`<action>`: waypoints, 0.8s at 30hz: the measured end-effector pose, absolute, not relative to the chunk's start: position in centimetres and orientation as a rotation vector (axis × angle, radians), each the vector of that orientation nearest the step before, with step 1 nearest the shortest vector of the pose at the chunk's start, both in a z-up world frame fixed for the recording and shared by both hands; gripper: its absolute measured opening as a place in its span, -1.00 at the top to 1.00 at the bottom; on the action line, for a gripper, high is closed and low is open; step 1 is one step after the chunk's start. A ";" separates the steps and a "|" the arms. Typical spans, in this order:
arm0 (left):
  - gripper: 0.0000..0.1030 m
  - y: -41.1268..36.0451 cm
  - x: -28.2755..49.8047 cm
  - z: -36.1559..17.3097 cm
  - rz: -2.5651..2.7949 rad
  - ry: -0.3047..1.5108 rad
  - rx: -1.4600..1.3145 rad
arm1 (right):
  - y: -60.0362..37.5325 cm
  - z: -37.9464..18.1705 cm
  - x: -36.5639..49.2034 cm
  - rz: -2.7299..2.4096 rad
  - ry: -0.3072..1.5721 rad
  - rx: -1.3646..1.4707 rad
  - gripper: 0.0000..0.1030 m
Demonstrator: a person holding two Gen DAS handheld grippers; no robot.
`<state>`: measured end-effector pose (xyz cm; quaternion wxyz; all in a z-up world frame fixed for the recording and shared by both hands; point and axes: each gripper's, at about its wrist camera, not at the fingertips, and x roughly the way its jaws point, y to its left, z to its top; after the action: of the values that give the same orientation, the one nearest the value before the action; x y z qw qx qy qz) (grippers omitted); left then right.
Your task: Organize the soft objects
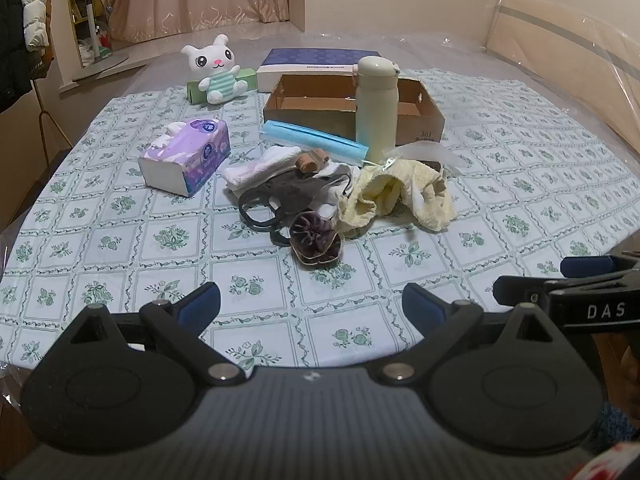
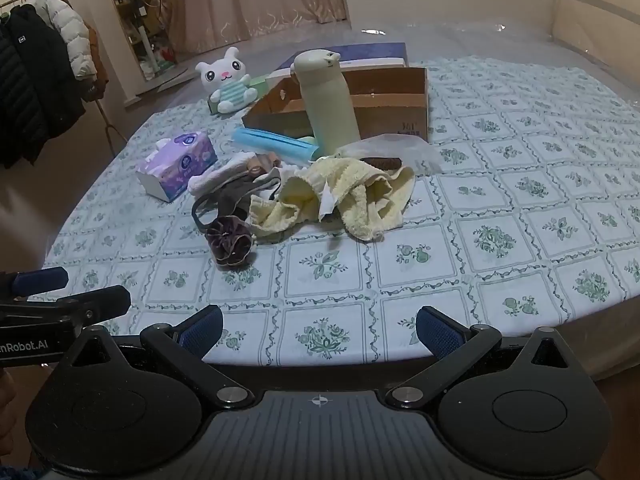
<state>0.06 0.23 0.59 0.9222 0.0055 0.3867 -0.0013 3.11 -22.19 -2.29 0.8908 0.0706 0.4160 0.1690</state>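
A pile of soft things lies mid-table: a yellow towel (image 1: 396, 196) (image 2: 340, 196), a purple scrunchie (image 1: 314, 242) (image 2: 230, 246), dark straps (image 1: 280, 196) and a white cloth (image 1: 260, 166). A white plush bunny (image 1: 218, 70) (image 2: 228, 80) sits at the back left. An open cardboard box (image 1: 428, 120) (image 2: 400, 116) stands behind the pile. My left gripper (image 1: 311, 306) is open and empty at the near table edge. My right gripper (image 2: 319, 328) is open and empty beside it; its fingers (image 1: 520, 286) show in the left wrist view.
A cream bottle (image 1: 376, 108) (image 2: 328, 104) stands in front of the box. A purple tissue pack (image 1: 188, 154) (image 2: 178, 162), a blue mask pack (image 1: 316, 140) and a blue-white box (image 1: 316, 64) are on the patterned tablecloth (image 1: 120, 240). Coats hang at the left.
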 end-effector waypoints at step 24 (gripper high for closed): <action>-0.88 0.2 0.0 0.6 -0.001 0.791 0.013 | -21.9 -2.2 3.4 0.353 0.861 0.142 -0.99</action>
<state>-0.02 0.18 0.60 0.9229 0.0065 0.3850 -0.0007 3.44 -21.94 -2.18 0.8914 0.0685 0.4146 0.1701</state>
